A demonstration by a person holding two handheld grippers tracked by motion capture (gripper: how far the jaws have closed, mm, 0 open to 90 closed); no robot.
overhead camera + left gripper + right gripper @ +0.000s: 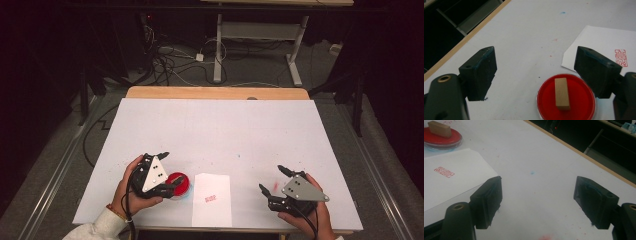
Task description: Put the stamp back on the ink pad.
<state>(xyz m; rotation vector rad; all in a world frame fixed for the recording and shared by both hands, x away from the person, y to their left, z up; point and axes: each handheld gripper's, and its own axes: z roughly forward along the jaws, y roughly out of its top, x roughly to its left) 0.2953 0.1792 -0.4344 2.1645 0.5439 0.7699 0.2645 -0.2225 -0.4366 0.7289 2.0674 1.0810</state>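
Left gripper view: left gripper [536, 72] wide open, empty, wooden stamp [562, 93] lying on red ink pad [584, 100] | right gripper [537, 202] also wide open, empty | risk imo: careless grab smears the stamped paper [599, 42] right beside it

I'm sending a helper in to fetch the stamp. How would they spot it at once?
On the white table, look near the front edge by the left gripper, beside the paper. There sits a round red ink pad; the stamp is the small plain wooden block lying on it, the one wooden thing there.
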